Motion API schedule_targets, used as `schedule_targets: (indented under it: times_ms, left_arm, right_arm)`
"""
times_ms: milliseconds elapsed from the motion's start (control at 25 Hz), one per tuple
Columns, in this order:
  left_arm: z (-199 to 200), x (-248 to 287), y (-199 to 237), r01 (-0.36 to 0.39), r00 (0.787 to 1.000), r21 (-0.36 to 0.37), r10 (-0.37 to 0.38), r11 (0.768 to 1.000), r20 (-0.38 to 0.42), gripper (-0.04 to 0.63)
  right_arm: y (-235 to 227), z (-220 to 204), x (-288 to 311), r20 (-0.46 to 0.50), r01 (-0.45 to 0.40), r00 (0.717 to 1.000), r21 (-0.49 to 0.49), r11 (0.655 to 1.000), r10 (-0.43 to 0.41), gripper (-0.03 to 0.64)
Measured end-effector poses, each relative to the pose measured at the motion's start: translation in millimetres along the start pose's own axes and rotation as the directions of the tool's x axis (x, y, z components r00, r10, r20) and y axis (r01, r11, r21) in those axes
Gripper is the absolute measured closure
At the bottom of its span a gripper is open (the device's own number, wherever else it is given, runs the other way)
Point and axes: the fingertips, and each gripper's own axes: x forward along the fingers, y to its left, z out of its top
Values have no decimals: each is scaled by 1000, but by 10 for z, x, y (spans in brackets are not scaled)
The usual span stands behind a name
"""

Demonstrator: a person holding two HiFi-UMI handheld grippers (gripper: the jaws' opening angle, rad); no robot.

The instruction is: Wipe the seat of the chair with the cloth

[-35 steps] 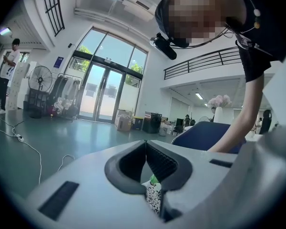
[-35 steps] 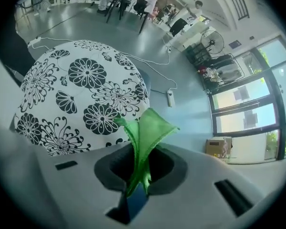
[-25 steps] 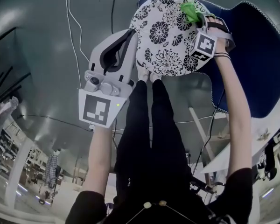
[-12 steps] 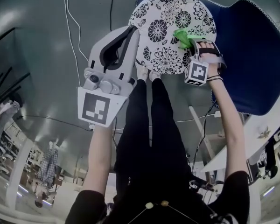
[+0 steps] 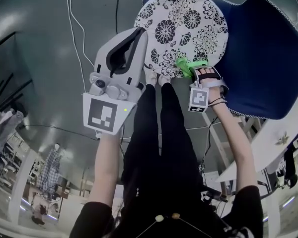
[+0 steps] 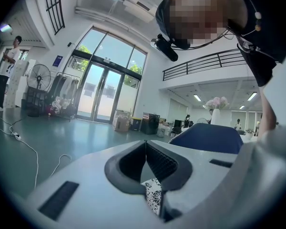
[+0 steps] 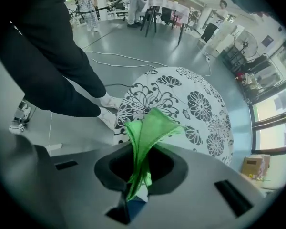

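Observation:
The chair's round seat [image 5: 184,24] carries a black-and-white flower print, with the blue chair back [image 5: 268,58] to its right. A green cloth [image 5: 187,65] lies on the seat's near edge, and my right gripper [image 5: 194,69] is shut on it. From the right gripper view the cloth [image 7: 150,125] fans out from between the jaws over the seat [image 7: 195,104]. My left gripper [image 5: 139,33] hovers by the seat's left edge, shut and holding nothing. In the left gripper view its jaws meet at the tip [image 6: 145,144], and a sliver of the seat [image 6: 153,200] shows behind them.
The person's white-socked feet [image 5: 154,78] stand against the seat's near edge. Cables [image 5: 74,29] trail over the grey floor at the left. A white table [image 5: 268,143] stands at the right. Another person [image 6: 5,70] and a fan [image 6: 38,78] are far off.
My right gripper has dragged the green cloth from the seat's far right side across to its near edge. The left gripper has stayed where it was.

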Motion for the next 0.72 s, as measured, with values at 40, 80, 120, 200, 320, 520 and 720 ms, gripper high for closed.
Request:
schedule_targets:
  times_ms: [40, 80, 120, 200, 320, 520, 720]
  left_arm:
    - [7, 0, -9, 1, 1000, 3, -1, 1000, 1, 589]
    - [18, -2, -19, 0, 1000, 7, 0, 1000, 1, 589]
    - [31, -6, -29, -3, 1000, 15, 3, 1000, -1, 589]
    - [62, -21, -45, -19, 1000, 42, 19, 999, -19, 589]
    - [177, -56, -28, -72, 995, 70, 77, 995, -68, 589]
    - [794, -127, -194, -71, 995, 69, 76, 995, -65, 589]
    - [1525, -328, -541, -14, 998, 92, 20, 996, -58, 589]
  right_arm:
    - [63, 24, -15, 3, -21, 1000, -2, 1000, 21, 566]
    - [104, 50, -41, 11, -37, 999, 10, 999, 37, 566]
    - [111, 78, -86, 27, -43, 999, 44, 998, 42, 566]
    - [-7, 122, -250, 69, -17, 998, 173, 985, 5, 566]
    - [-443, 138, -679, 118, 62, 986, 406, 912, -119, 566]
    - [-1427, 118, -2040, 171, 184, 876, 745, 642, -450, 566]
    - [-2106, 110, -3806, 168, 199, 595, 916, 347, -786, 566]
